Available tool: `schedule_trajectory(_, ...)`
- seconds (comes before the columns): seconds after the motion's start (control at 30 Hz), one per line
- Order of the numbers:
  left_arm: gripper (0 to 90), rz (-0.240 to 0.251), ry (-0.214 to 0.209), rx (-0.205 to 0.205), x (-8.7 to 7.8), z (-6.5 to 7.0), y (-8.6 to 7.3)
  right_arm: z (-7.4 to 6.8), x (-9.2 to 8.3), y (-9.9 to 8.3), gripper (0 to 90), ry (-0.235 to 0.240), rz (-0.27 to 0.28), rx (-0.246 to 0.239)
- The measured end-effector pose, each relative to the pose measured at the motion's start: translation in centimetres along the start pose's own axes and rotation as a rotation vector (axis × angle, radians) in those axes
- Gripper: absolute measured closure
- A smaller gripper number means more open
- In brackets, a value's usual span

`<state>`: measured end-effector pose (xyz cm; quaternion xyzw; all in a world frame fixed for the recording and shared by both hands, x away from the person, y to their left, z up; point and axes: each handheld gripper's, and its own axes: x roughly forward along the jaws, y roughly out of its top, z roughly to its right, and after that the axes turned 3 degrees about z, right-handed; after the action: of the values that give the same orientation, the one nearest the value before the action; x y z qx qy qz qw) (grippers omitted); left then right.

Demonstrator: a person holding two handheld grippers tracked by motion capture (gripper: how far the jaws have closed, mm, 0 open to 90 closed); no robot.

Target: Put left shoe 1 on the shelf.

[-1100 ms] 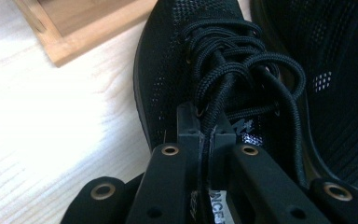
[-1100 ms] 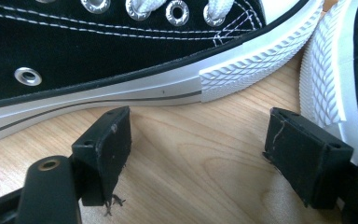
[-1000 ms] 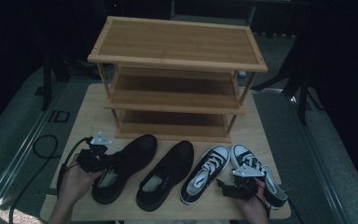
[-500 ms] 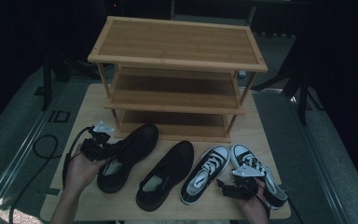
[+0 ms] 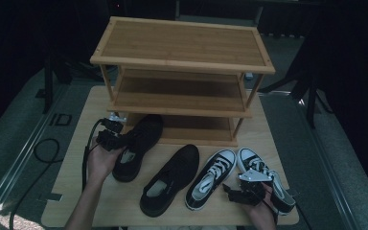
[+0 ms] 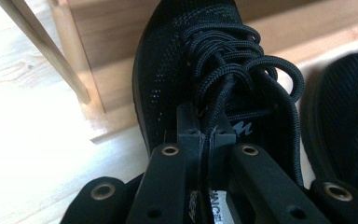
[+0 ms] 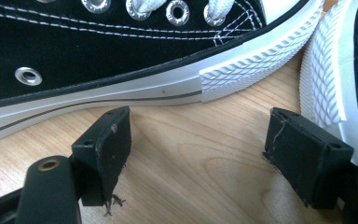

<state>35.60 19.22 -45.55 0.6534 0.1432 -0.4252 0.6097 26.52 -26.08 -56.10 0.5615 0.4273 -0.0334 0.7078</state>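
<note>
Two fingers tight on black shoe

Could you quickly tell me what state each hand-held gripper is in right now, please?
Left hand-held gripper: shut on the black mesh shoe at its tongue.
Right hand-held gripper: open, holding nothing, between the two canvas sneakers.

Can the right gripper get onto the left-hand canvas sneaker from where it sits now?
Probably yes. The right gripper stands open on bare table in the gap between the left-hand canvas sneaker and its mate, with nothing between its jaws and that sneaker's white sole.
</note>
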Motion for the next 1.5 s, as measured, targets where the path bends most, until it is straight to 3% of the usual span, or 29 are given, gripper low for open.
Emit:
schedule_trajectory(0.17, 87.6, 0.019, 0.048, -0.041, 0.9, 0.3, 0.4, 0.0, 0.0, 0.0, 22.4, 0.0, 0.0, 0.0)
schedule_trajectory(0.3, 87.5, 0.017, 0.079, -0.046, 1.8, 0.3, 0.2, 0.0, 0.0, 0.0, 22.4, 0.0, 0.0, 0.0)
schedule_trajectory(0.4, 86.8, 0.015, 0.07, -0.058, 2.0, 0.0, 0.0, 0.0, 0.0, 0.0, 22.4, 0.0, 0.0, -0.001)
schedule_trajectory(0.43, 84.6, 0.017, 0.046, -0.056, 2.1, -0.3, -0.2, 0.0, 0.0, 0.0, 22.4, 0.0, 0.0, 0.0)
schedule_trajectory(0.57, 75.6, 0.018, 0.031, -0.054, 1.8, -0.5, -0.3, 0.0, 0.0, 0.0, 22.4, 0.0, 0.0, -0.001)
schedule_trajectory(0.6, 67.9, 0.022, 0.027, -0.045, 1.6, -0.4, -0.3, 0.0, 0.0, 0.0, 22.4, 0.0, 0.0, -0.001)
schedule_trajectory(0.73, 62.5, 0.073, 0.01, -0.017, -0.4, -0.1, -0.5, 0.0, 0.0, 0.0, 22.4, 0.0, 0.0, -0.001)
schedule_trajectory(0.8, 61.5, 0.11, -0.011, 0.026, -2.0, 0.2, -0.7, 0.0, 0.0, 0.0, 22.4, 0.0, 0.0, -0.001)
schedule_trajectory(1.0, 65.4, 0.134, -0.055, 0.065, -3.8, -0.1, -1.9, 0.0, 0.0, 0.0, 22.4, 0.0, 0.0, -0.001)
schedule_trajectory(1.13, 69.5, 0.144, -0.111, 0.05, -5.0, -0.6, -3.1, 0.0, 0.0, 0.0, 22.4, 0.0, 0.001, -0.002)
schedule_trajectory(1.27, 71.7, 0.148, -0.134, 0.065, -5.7, -0.6, -3.9, 0.0, 0.0, 0.0, 22.4, 0.0, 0.001, -0.002)
schedule_trajectory(1.5, 83.9, 0.146, -0.134, 0.162, -7.9, -0.1, -6.7, 0.0, 0.0, 0.0, 22.4, 0.001, 0.0, 0.0)
